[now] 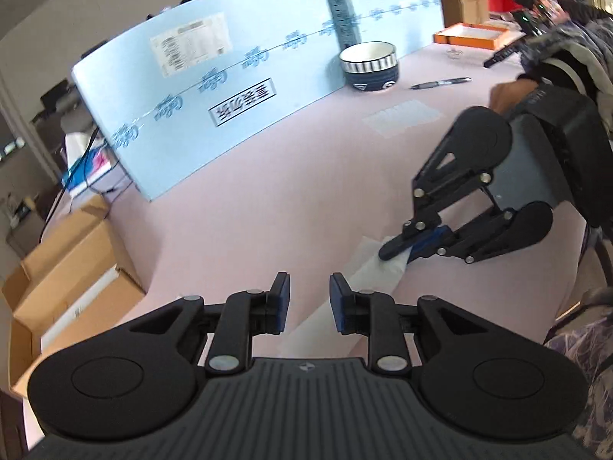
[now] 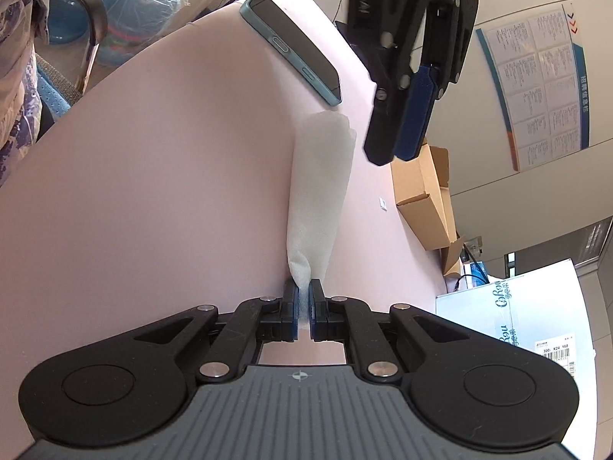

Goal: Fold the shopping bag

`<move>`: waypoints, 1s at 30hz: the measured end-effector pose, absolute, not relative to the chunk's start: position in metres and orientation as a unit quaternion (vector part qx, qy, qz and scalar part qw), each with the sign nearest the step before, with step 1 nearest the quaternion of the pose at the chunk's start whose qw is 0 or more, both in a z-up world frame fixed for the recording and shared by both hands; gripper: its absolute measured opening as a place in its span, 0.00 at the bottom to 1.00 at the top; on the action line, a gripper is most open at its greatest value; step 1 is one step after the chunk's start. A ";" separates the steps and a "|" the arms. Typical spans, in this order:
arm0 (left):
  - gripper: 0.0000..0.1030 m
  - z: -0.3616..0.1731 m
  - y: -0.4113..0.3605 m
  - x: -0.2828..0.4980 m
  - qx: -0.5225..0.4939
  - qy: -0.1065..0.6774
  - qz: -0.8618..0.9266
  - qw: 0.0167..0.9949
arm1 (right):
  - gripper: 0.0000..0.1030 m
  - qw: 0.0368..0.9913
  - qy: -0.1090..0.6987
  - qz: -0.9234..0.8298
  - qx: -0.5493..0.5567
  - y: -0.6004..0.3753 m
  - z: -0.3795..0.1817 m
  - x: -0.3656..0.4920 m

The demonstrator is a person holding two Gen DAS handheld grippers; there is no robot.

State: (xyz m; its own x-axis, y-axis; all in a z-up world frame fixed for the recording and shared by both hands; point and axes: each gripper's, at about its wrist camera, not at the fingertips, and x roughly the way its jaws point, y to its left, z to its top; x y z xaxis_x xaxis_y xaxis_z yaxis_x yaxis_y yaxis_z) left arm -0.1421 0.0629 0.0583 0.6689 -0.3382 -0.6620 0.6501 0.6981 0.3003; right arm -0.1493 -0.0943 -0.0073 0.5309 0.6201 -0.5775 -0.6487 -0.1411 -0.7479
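- Nearby, we see a phone (image 2: 291, 46) lying flat on the pink bench (image 2: 153, 172), just beyond the far end of the shopping bag (image 2: 318, 191).
- At the back of the bench stand pale blue foam boards (image 1: 214, 92), with a striped bowl (image 1: 369, 65) and a pen (image 1: 440, 83) before them; cardboard boxes (image 1: 72, 268) sit below the edge.
- We find the bag folded into a long, narrow white strip, thin and slightly crinkled, lying on the bench.
- Our right hand-held gripper (image 2: 304, 303) has its blue pads (image 2: 292, 306) closed on the near end of the strip.
- Our left hand-held gripper (image 1: 309, 299) hovers with pads apart, holding nothing, above the strip's other end.
- From the left wrist view, part of the strip is hidden under the gripper body, and the scene is blurred.
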 end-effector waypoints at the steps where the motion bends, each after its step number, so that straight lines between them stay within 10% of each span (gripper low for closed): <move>1: 0.26 0.053 0.056 -0.145 0.284 0.290 -0.294 0.865 | 0.07 0.656 0.017 0.488 -0.576 -0.095 -0.005 -0.148; 13: 0.37 0.011 0.044 -0.126 0.400 0.307 -0.314 0.804 | 0.07 0.656 0.043 0.516 -0.549 -0.102 0.007 -0.133; 16: 0.23 0.008 0.050 -0.117 0.401 0.324 -0.316 0.797 | 0.07 0.669 0.072 0.528 -0.517 -0.104 0.016 -0.126; 19: 0.09 0.015 0.063 -0.108 0.334 0.381 -0.337 0.794 | 0.07 0.679 0.109 0.556 -0.467 -0.104 0.028 -0.117; 30: 0.12 0.014 0.113 -0.050 0.122 0.515 -0.394 0.751 | 0.11 0.690 0.340 0.625 -0.135 -0.100 0.027 -0.035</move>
